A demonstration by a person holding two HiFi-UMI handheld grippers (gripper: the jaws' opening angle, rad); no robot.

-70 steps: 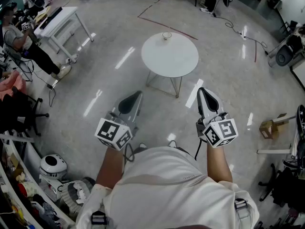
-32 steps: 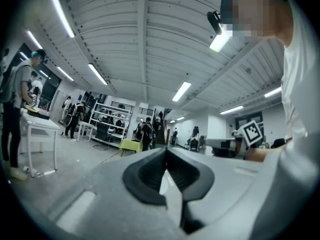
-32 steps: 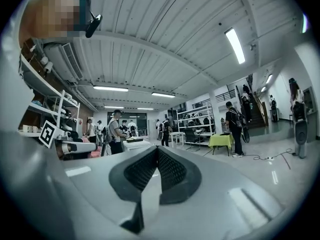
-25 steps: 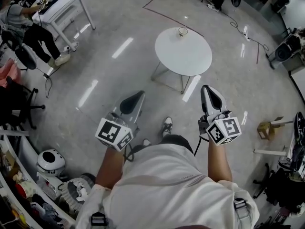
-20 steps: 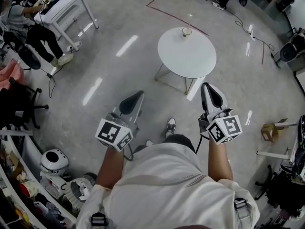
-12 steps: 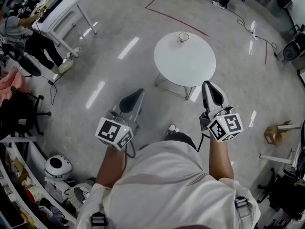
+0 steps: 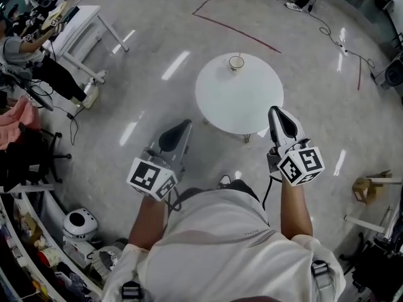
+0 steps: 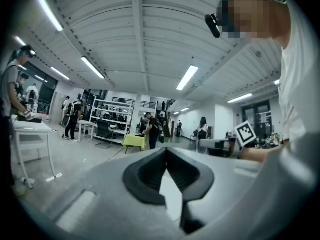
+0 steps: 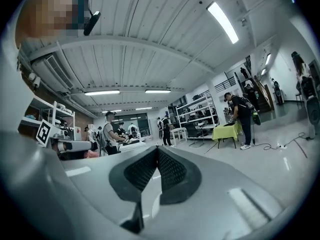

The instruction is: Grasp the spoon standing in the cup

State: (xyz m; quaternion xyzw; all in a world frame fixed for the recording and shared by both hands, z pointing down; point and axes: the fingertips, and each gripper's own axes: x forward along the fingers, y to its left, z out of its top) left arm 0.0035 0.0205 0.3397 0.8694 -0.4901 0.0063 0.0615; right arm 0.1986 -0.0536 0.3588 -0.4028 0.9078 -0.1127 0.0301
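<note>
No words or numbers are legible here. The faint print on the person's white shirt (image 7: 214, 244) is too small, and the left marker cube (image 7: 151, 178) and right marker cube (image 7: 301, 166) carry only black-and-white squares.

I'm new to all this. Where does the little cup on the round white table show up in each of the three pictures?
Head view: the cup is at upper middle, near the far edge of the round table.
Left gripper view: not in it.
Right gripper view: not in it.
Shared landmark: the yellow-covered table appears in both gripper views, left of centre in the left one and right of centre in the right one.
</note>
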